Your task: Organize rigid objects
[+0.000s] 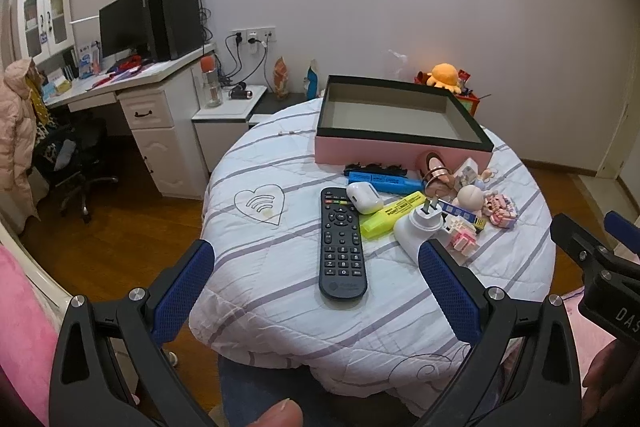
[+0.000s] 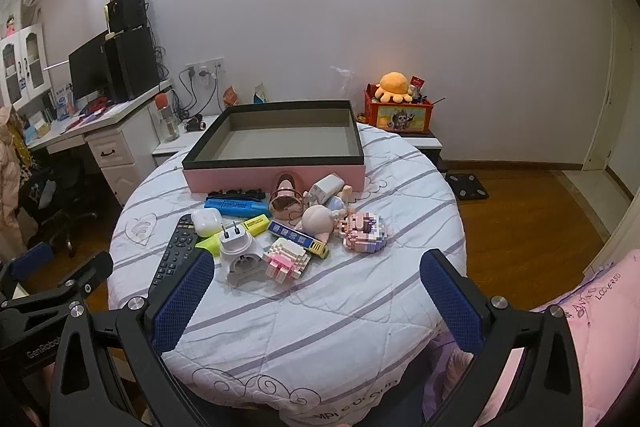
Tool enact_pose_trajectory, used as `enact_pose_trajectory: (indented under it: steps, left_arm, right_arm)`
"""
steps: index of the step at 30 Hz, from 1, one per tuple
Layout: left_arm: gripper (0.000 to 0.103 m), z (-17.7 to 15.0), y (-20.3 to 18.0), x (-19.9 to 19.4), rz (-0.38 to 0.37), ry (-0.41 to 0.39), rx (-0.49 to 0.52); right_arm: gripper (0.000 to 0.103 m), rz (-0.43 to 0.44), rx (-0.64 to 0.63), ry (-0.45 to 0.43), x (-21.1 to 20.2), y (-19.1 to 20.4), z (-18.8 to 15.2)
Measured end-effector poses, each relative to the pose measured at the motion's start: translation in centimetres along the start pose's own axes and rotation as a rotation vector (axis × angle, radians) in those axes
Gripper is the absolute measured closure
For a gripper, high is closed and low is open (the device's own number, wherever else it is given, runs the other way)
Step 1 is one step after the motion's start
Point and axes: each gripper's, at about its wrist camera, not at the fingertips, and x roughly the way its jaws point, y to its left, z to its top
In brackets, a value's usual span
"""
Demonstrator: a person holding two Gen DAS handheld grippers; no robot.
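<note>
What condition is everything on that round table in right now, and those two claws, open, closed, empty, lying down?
Left claw: open, holding nothing.
Right claw: open, holding nothing.
Pink box: lidless, empty inside.
Remote control: lying flat, buttons up.
White earbud case: closed, resting partly on the remote.
Yellow highlighter: capped, lying flat.
Blue highlighter: lying flat before the box.
White plug adapter: on its side, prongs toward the box.

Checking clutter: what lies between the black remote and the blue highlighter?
The white earbud case sits between the remote and the blue highlighter, seen in the left wrist view.
</note>
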Motion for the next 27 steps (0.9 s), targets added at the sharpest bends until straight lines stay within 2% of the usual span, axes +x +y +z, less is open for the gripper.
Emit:
enact_pose_trajectory:
  steps: [27]
  left_arm:
    - [0.0, 0.65, 0.26, -0.8, 0.031, -0.003, -0.007]
  right_arm:
    - [0.0, 0.006, -0.007, 0.006, 0.15, 0.63, 0.04]
